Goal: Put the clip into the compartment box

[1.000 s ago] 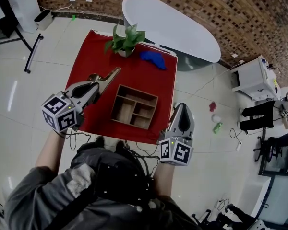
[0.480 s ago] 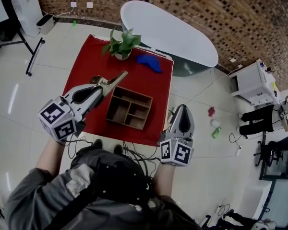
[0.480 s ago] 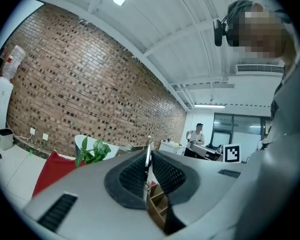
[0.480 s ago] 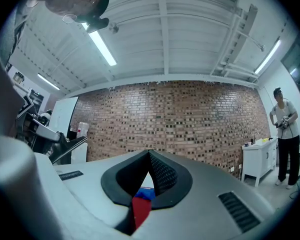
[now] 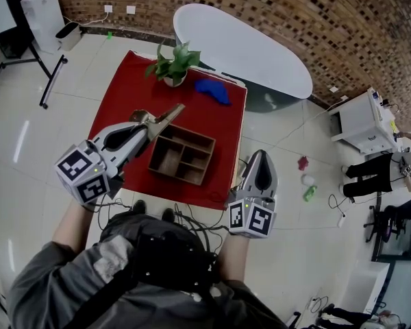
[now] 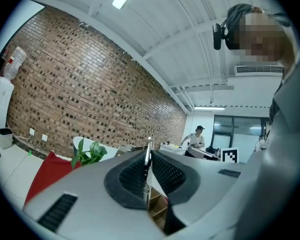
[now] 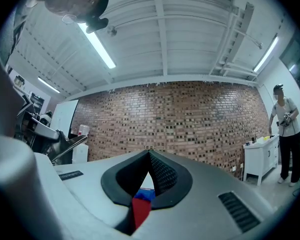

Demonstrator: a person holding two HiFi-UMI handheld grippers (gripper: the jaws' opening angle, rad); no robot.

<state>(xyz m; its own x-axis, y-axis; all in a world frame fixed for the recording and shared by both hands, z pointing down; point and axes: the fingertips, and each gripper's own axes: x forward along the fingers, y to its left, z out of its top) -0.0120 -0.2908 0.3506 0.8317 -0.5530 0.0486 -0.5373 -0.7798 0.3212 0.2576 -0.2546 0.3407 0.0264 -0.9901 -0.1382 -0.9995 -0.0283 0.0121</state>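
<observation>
My left gripper is shut on a long metal clip. In the head view the clip sticks out beyond the jaws and hangs over the far left corner of the wooden compartment box. The box sits on the red table and shows several empty compartments. In the left gripper view the clip appears as a thin metal edge pinched between the pads of the left gripper. My right gripper hovers off the table's near right corner, shut with nothing in it. The right gripper view shows the right gripper with its tips touching.
A potted plant and a blue object sit at the far edge of the red table. A white oval table stands behind it. A white cabinet and small items lie on the tiled floor to the right.
My left gripper has carried the clip a little to the right, closer over the box's far left corner. The right gripper has stayed where it was.
</observation>
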